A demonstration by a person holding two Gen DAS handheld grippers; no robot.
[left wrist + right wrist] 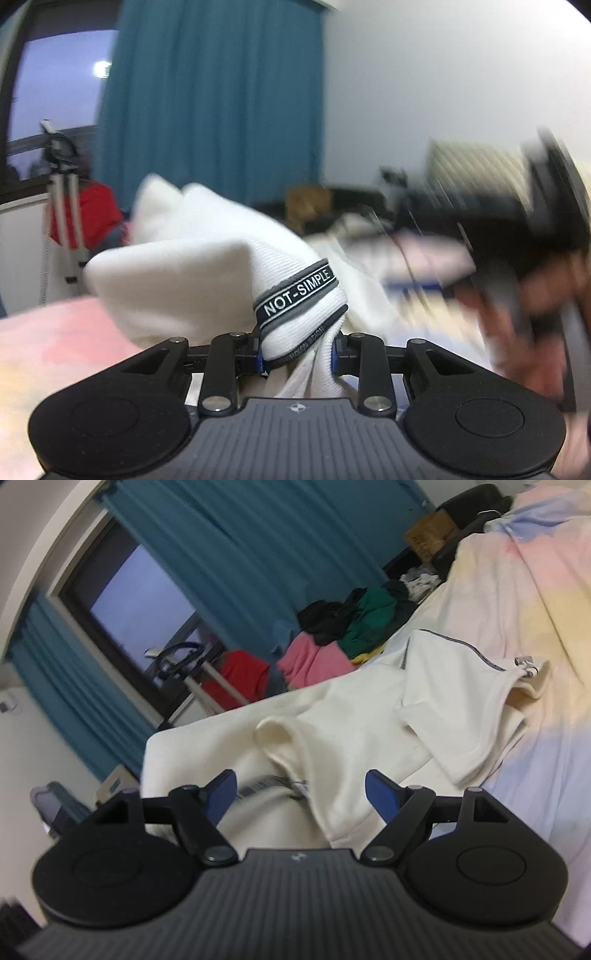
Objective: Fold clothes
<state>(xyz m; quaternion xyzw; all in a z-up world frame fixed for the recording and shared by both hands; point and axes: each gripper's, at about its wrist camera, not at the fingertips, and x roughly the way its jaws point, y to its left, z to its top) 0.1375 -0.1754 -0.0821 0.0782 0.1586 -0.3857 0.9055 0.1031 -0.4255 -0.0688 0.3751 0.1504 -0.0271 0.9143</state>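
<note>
A white zip-up garment [369, 709] lies rumpled on a bed with a pastel cover [535, 572]. My right gripper [301, 794] hovers open just above the garment's near fold, blue pads [382, 794] wide apart, with no cloth pinched. In the left wrist view, my left gripper [299, 354] is shut on the garment's ribbed cuff [306, 325], which carries a dark band reading NOT-SIMPLE [295, 295]. The white cloth [177, 280] bunches up ahead of the fingers. A blurred hand holding a dark device [546, 280] shows at the right edge.
A pile of pink, green and black clothes [351, 635] sits at the bed's far side below a teal curtain [240, 554]. A white tripod [66, 214] and a red item [96, 214] stand by the window. Boxes and dark furniture [354, 203] line the back wall.
</note>
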